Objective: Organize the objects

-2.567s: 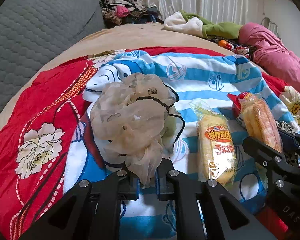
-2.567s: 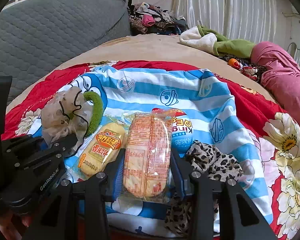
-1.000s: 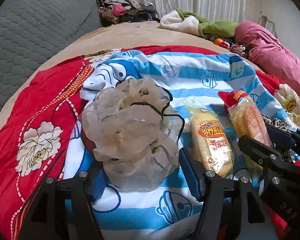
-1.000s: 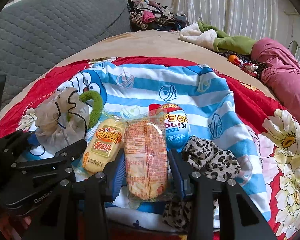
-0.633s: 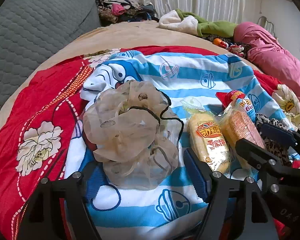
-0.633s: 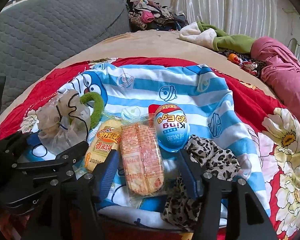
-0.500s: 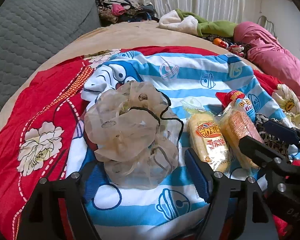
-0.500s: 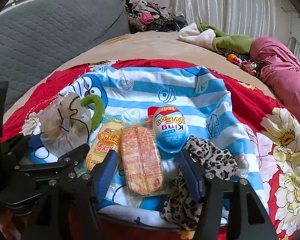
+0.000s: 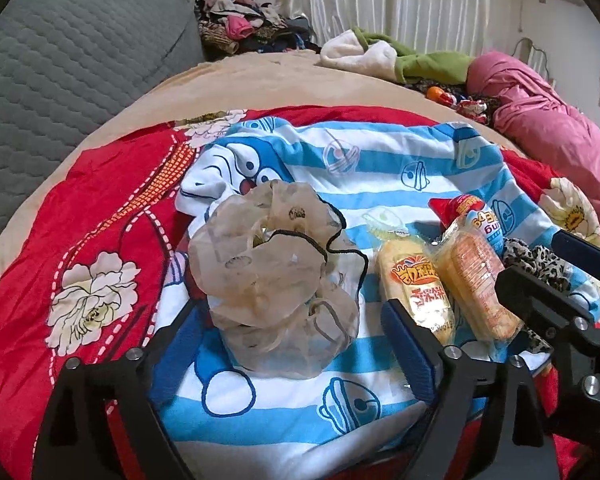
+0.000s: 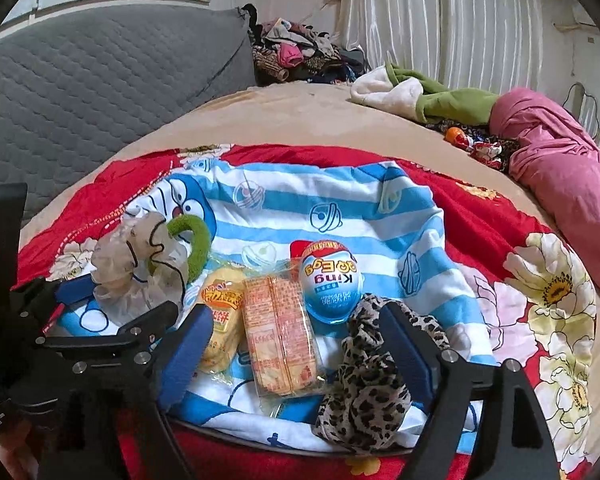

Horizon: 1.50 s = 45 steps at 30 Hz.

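My left tongs [image 9: 290, 344] are opening around the sheer scrunchie [image 9: 274, 280], untouched; my right tongs [image 10: 296, 344] are opening around the orange snack pack [image 10: 280, 336], whose lower end the leopard cloth [image 10: 364, 376] partly hides.

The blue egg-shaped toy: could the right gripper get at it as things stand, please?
Probably yes: the blue egg-shaped toy lies just ahead of the right gripper, uncovered, jaws opening; the orange snack packet and leopard-print cloth crowd it.

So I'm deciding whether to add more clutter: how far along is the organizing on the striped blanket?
Done: a row lies on the striped blanket: sheer scrunchie, yellow snack pack, orange snack pack, toy egg, leopard scrunchie.
In hand: nothing; left gripper and right gripper are opening, pads clear.
Left: unclear; other clutter sits by the pink bedding.
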Available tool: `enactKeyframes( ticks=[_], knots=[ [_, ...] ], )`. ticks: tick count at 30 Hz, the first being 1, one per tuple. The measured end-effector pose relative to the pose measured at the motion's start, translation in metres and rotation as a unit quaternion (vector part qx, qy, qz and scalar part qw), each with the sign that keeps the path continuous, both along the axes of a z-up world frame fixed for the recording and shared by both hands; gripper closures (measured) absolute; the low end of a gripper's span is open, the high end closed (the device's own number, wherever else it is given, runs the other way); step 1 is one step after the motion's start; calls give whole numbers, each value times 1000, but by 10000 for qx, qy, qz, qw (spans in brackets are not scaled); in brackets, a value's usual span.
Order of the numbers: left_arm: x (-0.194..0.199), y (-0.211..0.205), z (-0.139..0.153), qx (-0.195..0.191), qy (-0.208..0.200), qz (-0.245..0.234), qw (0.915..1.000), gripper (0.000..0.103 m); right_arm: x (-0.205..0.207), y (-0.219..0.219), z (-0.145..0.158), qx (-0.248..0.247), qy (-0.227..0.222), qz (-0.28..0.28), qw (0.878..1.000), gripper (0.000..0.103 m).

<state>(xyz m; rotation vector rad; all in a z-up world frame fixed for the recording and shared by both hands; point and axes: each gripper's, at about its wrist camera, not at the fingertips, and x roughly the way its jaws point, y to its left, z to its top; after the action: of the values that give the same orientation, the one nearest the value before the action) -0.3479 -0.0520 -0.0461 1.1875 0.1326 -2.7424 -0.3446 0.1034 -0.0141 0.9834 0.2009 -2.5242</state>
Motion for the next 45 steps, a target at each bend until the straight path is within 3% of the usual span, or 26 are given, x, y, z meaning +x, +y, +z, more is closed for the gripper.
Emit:
enactKeyframes(
  ticks=[4,12,22,45],
  knots=[
    [4,-1,6,65,112,-13,9999,1,1,6,6,-140,64,-48,9999,12],
    [14,-9,22,37,404,151,9991,1,7,17,24,-373,296,-139,9988,4],
    [36,-10,52,24,793,258,9965,1,29,22,56,-536,757,-73,9957,1],
    [145,10,143,-201,1317,348,9905,1,131,46,135,-615,1275,-14,9899,1]
  ],
)
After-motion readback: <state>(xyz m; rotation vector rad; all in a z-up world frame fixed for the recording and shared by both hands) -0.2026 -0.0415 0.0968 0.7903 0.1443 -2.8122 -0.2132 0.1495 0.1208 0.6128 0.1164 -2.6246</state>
